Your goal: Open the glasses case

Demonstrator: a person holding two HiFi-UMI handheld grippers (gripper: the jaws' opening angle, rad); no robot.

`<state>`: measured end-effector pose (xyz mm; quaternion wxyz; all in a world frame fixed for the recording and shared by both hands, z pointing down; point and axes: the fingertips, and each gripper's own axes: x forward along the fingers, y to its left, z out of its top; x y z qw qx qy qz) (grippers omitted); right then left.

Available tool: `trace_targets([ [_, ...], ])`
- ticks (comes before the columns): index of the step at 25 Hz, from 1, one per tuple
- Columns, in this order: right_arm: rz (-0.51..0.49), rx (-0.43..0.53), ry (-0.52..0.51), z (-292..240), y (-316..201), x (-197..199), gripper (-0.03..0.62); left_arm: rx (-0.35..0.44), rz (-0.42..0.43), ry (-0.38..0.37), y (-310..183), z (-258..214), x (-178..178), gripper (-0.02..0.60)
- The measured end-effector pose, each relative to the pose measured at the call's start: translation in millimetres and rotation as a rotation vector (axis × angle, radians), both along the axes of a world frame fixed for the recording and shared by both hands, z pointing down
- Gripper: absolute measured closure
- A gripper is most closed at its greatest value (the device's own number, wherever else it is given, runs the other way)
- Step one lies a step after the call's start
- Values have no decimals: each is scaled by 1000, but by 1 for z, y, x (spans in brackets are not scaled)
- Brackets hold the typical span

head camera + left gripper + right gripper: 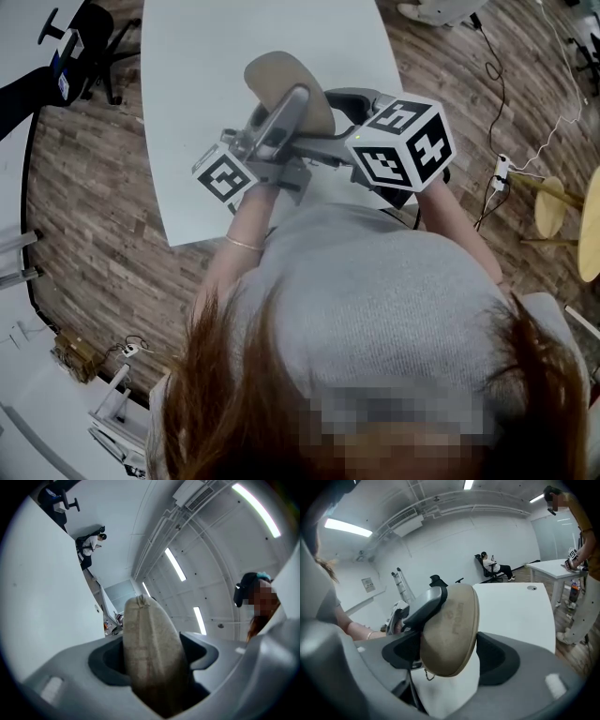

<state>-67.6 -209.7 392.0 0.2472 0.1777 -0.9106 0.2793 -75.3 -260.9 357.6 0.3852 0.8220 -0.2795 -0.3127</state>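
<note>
The tan oval glasses case (278, 75) is held up above the white table (206, 56), closed as far as I can see. My left gripper (284, 111) is shut on it: one grey finger (424, 604) lies across its broad face. In the left gripper view the case (150, 653) fills the space between both jaws edge-on. My right gripper (354, 98) sits just right of the case, open. In the right gripper view the case (450, 630) hangs between the wide jaws, with white table showing beside the right pad (497, 658).
The table's front edge runs near my body, with wood floor round it. An office chair (94, 47) stands far left, round stools (548, 206) and cables (497, 94) at right. A seated person (492, 566), a second table (555, 569) and a standing person (581, 550) are behind.
</note>
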Motion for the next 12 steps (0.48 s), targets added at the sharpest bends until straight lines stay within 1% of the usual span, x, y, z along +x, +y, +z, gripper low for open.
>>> trace_targets([
  [2,5,2,36,8,-2,-2,196,5,-4,-35,0,2,4,258],
  [6,12,-30,27,16,-3,-6,210,-22,-26,-85,-2,10,1,258],
  [8,25,-40,29,22,-4,-5,224,-47,-33,-154,-4,18,3,255],
  [10,42,-47,30,29,-5,-4,226,-75,-46,-248,-7,26,3,247],
  [12,59,-65,23,35,-5,-3,227,-113,-76,-335,-10,36,-2,212],
])
